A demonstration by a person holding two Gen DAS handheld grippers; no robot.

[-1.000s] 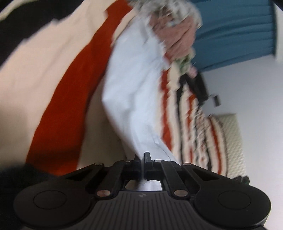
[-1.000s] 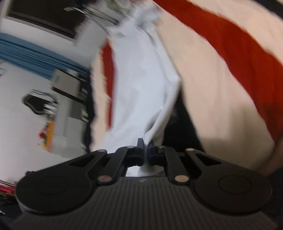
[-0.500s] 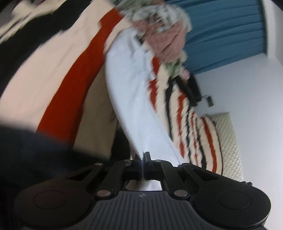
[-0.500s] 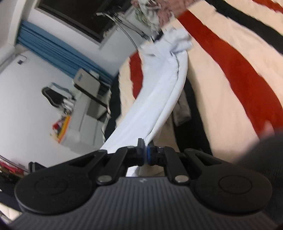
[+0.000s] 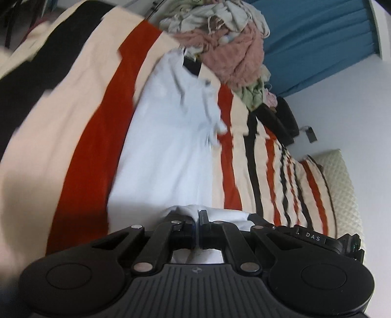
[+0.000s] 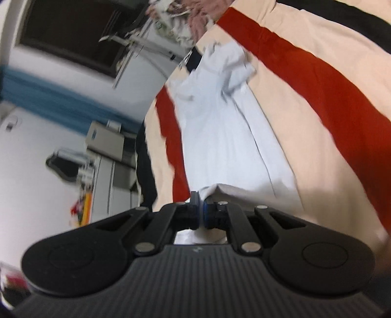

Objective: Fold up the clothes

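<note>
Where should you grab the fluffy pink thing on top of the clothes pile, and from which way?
Probably its hanging lower end. The pink fuzzy garment droops down the front of the clothes pile toward the striped blanket, so that loose end is free. Come from the blanket side, where nothing covers it; other clothes lie over its top.

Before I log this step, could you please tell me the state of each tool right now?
Left tool: closed, holding the hem of the pale blue shirt.
Right tool: closed, holding the same shirt's hem.
</note>
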